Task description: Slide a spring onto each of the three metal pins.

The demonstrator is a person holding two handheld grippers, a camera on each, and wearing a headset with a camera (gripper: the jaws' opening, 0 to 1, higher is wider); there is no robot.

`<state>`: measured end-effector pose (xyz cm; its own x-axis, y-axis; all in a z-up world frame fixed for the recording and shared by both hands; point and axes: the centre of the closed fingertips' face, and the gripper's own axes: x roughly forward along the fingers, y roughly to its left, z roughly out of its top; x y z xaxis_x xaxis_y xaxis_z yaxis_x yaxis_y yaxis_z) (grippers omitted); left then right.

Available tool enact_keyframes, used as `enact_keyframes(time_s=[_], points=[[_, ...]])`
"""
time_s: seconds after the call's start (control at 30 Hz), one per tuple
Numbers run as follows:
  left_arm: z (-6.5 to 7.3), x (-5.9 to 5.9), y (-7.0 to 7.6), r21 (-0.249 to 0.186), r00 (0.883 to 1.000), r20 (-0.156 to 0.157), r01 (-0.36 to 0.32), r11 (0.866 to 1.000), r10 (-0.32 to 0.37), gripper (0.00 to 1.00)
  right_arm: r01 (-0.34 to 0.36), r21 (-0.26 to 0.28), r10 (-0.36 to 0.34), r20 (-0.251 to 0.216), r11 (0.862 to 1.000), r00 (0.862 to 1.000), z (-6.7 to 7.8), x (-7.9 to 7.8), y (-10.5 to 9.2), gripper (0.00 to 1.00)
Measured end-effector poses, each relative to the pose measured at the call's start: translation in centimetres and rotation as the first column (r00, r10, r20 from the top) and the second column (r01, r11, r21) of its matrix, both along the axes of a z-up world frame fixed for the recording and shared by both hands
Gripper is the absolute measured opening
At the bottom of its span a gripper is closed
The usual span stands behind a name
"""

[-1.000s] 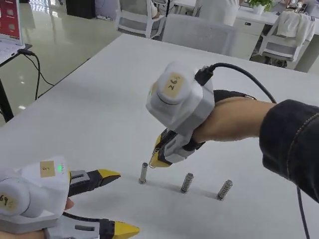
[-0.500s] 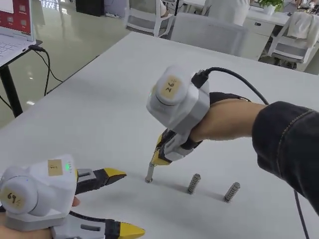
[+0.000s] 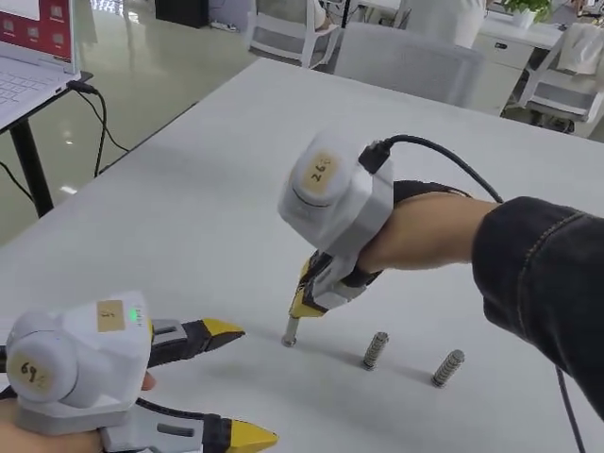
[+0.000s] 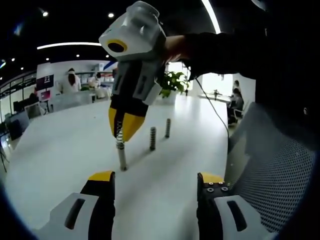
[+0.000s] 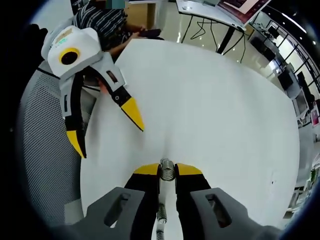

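The left gripper (image 3: 243,384) waits with jaws apart, empty. The right gripper (image 3: 307,304) has come down since a second ago; it pinches the spring (image 4: 119,140), whose lower end now meets the top of the left pin (image 4: 122,159), so the last fitting begins. The middle pin (image 3: 375,350) and right pin (image 3: 447,368) already carry springs. Whether the coil truly surrounds the tip is unclear

A round tan paper sticker (image 3: 321,170) on the white plastic body of the right gripper (image 3: 300,307) carries a handwritten "26". On the left gripper (image 3: 243,382), a second round tan sticker (image 3: 26,374) reads "69". A small square tan label (image 3: 111,315) above it bears one stroke, perhaps "1", too small to be sure.
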<state>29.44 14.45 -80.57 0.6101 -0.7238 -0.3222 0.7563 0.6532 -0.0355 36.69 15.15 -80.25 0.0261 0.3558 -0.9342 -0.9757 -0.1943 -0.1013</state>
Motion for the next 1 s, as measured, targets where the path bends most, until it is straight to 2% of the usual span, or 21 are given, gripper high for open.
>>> enact_keyframes(time_s=[0.6, 1.0], points=[[-0.2, -0.1, 0.2, 0.004, 1.0, -0.007, -0.003, 1.0, 0.003, 0.6, -0.012, -0.058, 0.01, -0.033, 0.998, 0.999, -3.1, -0.9, -0.1, 0.09], [-0.3, 0.0, 0.4, 0.007, 1.0, -0.011, -0.01, 1.0, 0.01, 0.6, -0.01, -0.08, 0.007, -0.045, 0.997, 0.999, -4.6, -1.0, -0.4, 0.09]])
